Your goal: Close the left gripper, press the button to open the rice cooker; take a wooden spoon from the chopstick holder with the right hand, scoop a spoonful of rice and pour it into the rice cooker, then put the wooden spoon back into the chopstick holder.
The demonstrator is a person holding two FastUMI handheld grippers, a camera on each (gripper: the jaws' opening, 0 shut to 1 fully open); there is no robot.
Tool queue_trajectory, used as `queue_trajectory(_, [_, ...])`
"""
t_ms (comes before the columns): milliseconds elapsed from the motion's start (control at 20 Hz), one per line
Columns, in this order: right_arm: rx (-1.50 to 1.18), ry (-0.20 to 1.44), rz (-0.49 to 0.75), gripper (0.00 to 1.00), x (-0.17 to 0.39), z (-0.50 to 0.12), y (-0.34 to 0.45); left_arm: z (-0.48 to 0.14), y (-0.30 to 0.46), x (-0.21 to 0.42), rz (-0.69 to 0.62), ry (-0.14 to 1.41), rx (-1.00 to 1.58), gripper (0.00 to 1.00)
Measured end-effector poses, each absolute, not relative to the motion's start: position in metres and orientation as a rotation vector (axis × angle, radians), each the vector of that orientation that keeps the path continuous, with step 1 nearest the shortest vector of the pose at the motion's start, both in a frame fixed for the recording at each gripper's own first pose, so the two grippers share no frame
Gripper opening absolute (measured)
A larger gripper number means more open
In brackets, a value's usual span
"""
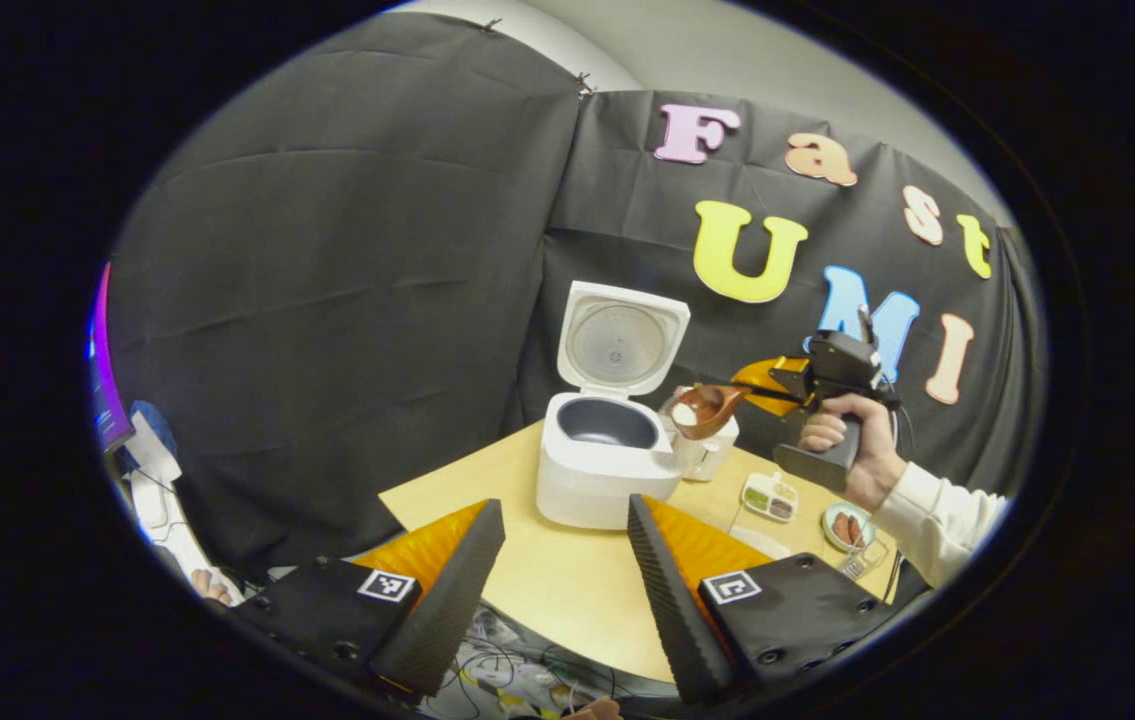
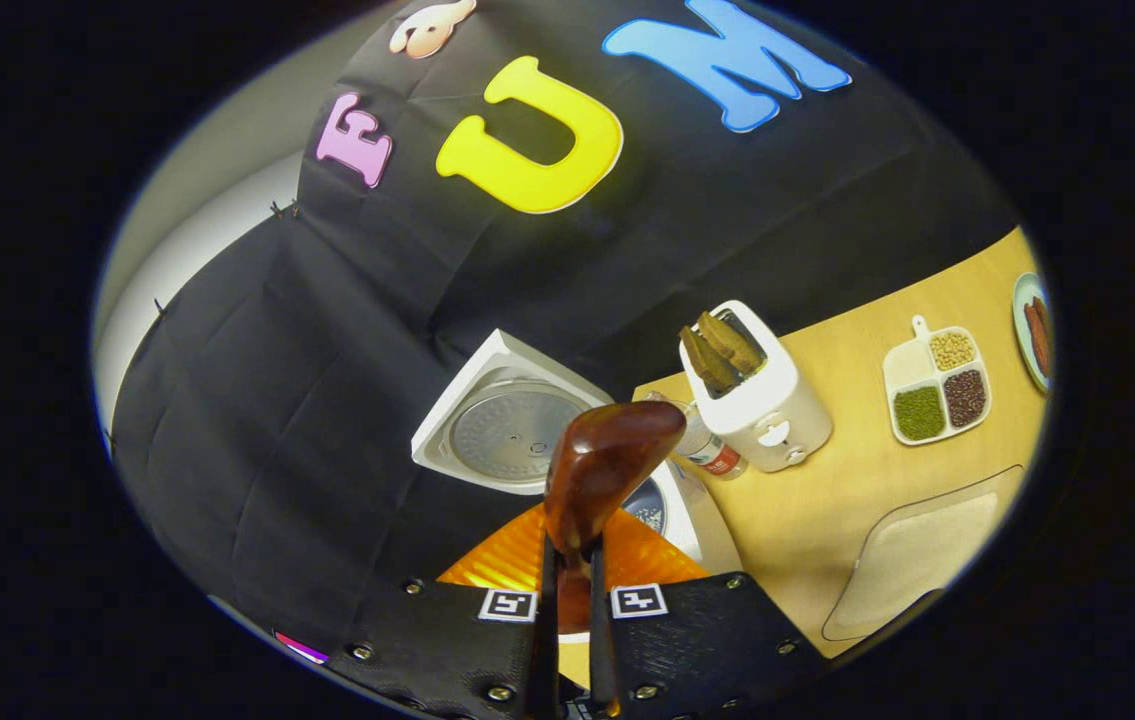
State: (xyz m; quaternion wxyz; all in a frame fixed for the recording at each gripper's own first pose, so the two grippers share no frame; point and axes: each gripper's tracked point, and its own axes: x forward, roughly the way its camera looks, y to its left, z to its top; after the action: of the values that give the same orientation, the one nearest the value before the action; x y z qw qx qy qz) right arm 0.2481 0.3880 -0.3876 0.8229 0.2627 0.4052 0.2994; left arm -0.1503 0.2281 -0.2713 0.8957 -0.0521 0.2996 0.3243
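While the right gripper (image 1: 762, 392), clamped on the wooden spoon (image 1: 705, 409), hovers beside the open rice cooker (image 1: 599, 455), seemingly loaded rice could spill short; left gripper (image 1: 567, 560) gapes empty.

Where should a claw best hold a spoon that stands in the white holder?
Probably by the handle ends that stick up out of the holder, coming from above. The holder's walls cover the rest, so only the tops are free.

In the right gripper view, the pot of the rice cooker (image 2: 672, 505) is largely hidden behind the wooden spoon (image 2: 602, 470). Right of the rice cooker, a plate (image 2: 1027, 330) is cut off by the edge.
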Motion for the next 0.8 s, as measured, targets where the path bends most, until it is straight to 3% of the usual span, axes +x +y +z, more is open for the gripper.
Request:
queue_trajectory(100, [0.509, 0.868, 0.648, 0.12, 0.254, -0.401, 0.412, -0.271, 0.233, -0.155, 0.693, 0.622, -0.109, 0.89])
queue_trajectory(150, [0.483, 0.866, 0.652, 0.12, 0.258, -0.408, 0.424, -0.273, 0.237, -0.159, 0.705, 0.621, -0.114, 0.83])
queue_trajectory(650, [0.067, 0.808, 0.648, 0.12, 0.276, -0.501, 0.502, -0.27, 0.257, -0.181, 0.838, 0.63, -0.144, 0.83])
queue_trajectory(700, [0.018, 0.785, 0.666, 0.12, 0.273, -0.504, 0.51, -0.273, 0.265, -0.187, 0.85, 0.631, -0.149, 0.89])
queue_trajectory(800, [-0.09, 0.721, 0.708, 0.12, 0.263, -0.508, 0.523, -0.275, 0.271, -0.202, 0.87, 0.633, -0.157, 0.89])
